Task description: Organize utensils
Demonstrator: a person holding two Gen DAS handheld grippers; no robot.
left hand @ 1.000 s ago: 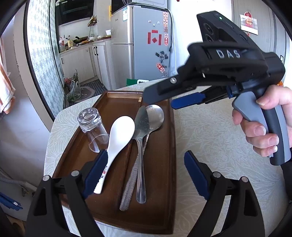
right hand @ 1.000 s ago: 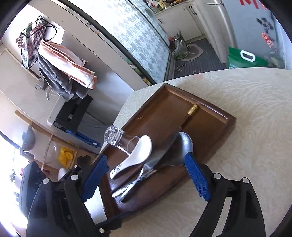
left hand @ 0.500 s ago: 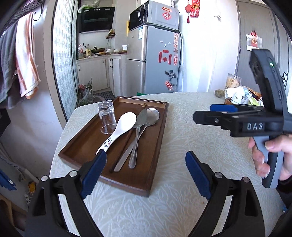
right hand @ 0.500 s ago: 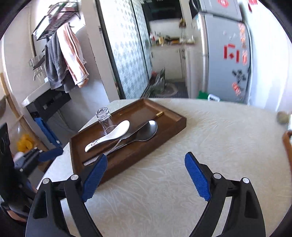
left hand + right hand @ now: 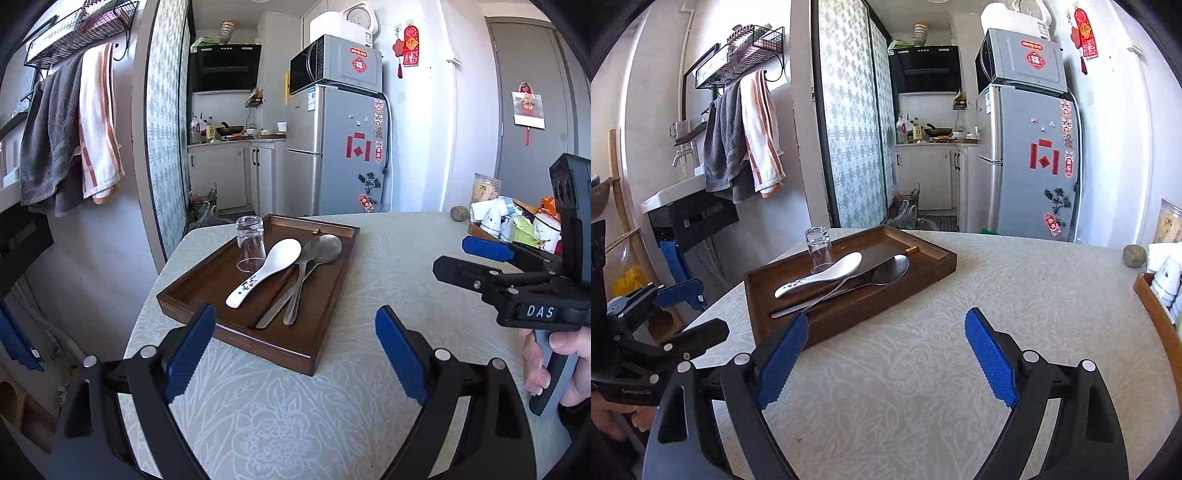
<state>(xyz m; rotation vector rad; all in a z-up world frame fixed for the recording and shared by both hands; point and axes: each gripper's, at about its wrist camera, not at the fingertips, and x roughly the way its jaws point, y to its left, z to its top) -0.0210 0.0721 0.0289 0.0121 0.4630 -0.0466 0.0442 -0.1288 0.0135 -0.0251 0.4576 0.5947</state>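
Patterned table [image 5: 388, 266], tray [image 5: 325, 343], knife [image 5: 280, 306] partly hidden

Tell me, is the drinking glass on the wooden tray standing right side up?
No, the drinking glass stands upside down on the wooden tray, its open rim on the tray floor and its thick base on top.

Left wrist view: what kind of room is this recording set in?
Most likely a small home kitchen and dining area: a fridge topped by a microwave, a range hood above a counter, and a cloth-covered table.
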